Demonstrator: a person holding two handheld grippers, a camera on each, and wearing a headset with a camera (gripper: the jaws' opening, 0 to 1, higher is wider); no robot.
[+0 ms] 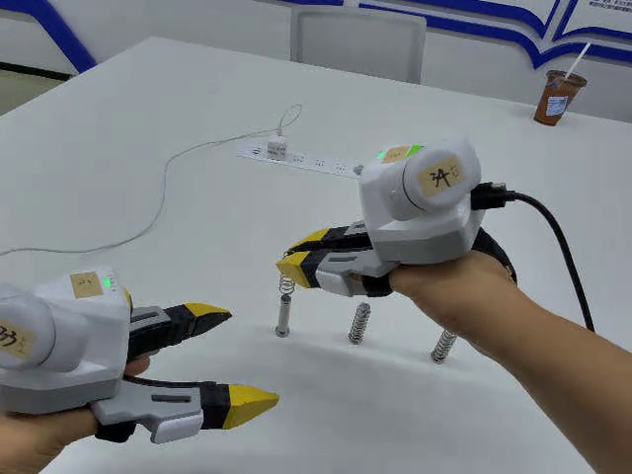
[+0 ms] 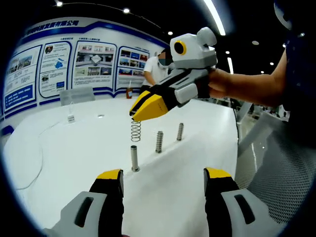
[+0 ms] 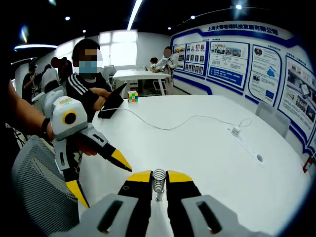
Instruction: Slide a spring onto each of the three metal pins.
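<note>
My right gripper [image 1: 292, 265] is shut on a small steel spring [image 1: 287, 285], which hangs just above the top of a bare upright metal pin [image 1: 283, 318]. To its right stand two more pins, each with a spring on it [image 1: 359, 323] [image 1: 443, 346]. In the left gripper view the spring [image 2: 136, 131] hangs over the bare pin [image 2: 134, 158] under the right gripper [image 2: 142, 111]. The right gripper view shows the spring [image 3: 158, 179] pinched between my closed jaws. My left gripper [image 1: 237, 357] is open and holds nothing, low at the left, short of the pins.
A white power strip [image 1: 296, 158] with a thin cable [image 1: 148, 212] lies further back on the white table [image 1: 148, 128]. A drink cup [image 1: 558, 96] stands at the far right and a chair [image 1: 355, 39] behind the table. People sit at the table's far end [image 3: 89, 79].
</note>
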